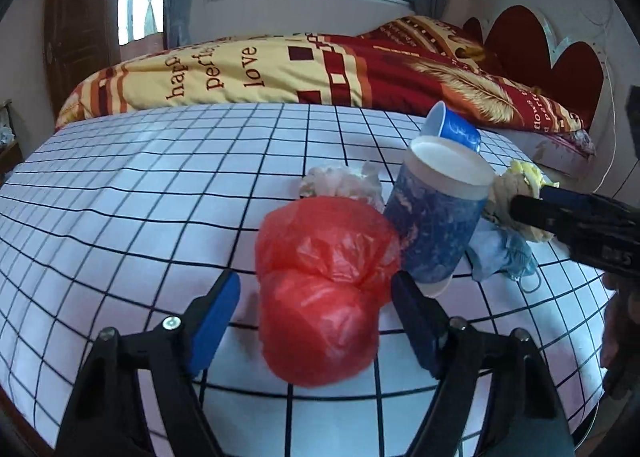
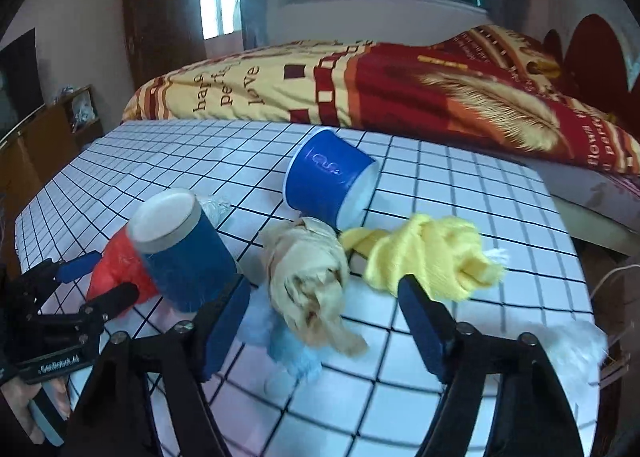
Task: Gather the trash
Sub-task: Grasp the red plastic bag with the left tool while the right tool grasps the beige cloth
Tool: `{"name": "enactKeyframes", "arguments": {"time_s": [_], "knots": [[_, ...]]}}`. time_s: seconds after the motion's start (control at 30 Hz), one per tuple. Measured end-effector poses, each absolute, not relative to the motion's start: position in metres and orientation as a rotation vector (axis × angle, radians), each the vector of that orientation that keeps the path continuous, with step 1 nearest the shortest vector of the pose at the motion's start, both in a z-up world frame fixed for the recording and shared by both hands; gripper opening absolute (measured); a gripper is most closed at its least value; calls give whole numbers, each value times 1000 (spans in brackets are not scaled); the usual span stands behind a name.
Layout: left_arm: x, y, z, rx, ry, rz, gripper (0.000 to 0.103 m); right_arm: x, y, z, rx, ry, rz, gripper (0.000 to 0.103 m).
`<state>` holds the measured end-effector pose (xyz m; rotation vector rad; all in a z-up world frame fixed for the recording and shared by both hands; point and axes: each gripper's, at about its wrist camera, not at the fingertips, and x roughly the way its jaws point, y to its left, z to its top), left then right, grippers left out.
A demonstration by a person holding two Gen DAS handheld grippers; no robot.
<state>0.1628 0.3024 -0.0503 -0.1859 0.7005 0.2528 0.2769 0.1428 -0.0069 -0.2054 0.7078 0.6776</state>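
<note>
1. Standing wide apart, the jaws of the left gripper [image 1: 316, 321] are flanking the red plastic bag [image 1: 320, 289], which is lying between them on the worktop [image 1: 120, 185]; the blue pads are not pressing it, so this gripper is released.
2. The right gripper [image 2: 324, 317] is also holding its jaws spread and is grasping nothing; a beige crumpled paper [image 2: 308, 277] is lying between its fingers, and a light blue crumpled piece [image 2: 288, 345] is resting under and just beside that paper.
3. A tall blue cup [image 1: 436, 217] with a white rim is standing upright, touching the right side of the red plastic bag; in the right wrist view it is sitting just beside the left finger of the right gripper.
4. A white crumpled tissue [image 1: 344, 181] is lying just behind the red plastic bag.
5. A yellow crumpled cloth [image 2: 432, 257] is lying to the right of the beige crumpled paper, near the right finger of the right gripper.
6. A short blue cup [image 2: 328, 181] is lying tipped on its side, behind the beige crumpled paper and the yellow crumpled cloth.
7. A white fluffy piece [image 2: 576, 349] is sitting at the right edge of the worktop, blurred.
8. Beyond the worktop, a bed [image 1: 320, 69] with a red and yellow cover is filling the background.
</note>
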Motion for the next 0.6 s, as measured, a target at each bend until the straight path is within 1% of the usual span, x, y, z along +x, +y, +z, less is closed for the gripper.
{"name": "enactKeyframes", "arguments": {"time_s": [0.03,0.13,0.17,0.2,0.23,0.27,0.37,0.6], "knots": [[164,303,-51,-194,708,247,76,281,147,-10,-209,723,685,65],[166,305,-50,-207,718,224,70,289,155,-18,-207,758,701,50],[167,305,-50,-209,724,215,66,290,156,-20,-204,766,704,39],[169,306,-50,-210,730,208,64,289,156,-21,-201,769,707,36],[172,306,-50,-213,734,196,56,288,157,-22,-198,765,712,36],[172,307,-51,-217,738,182,43,286,156,-21,-197,756,714,32],[170,310,-48,-231,728,162,38,281,151,-15,-185,726,724,29],[151,307,-29,-197,657,192,38,264,137,7,-172,654,721,28]]}}
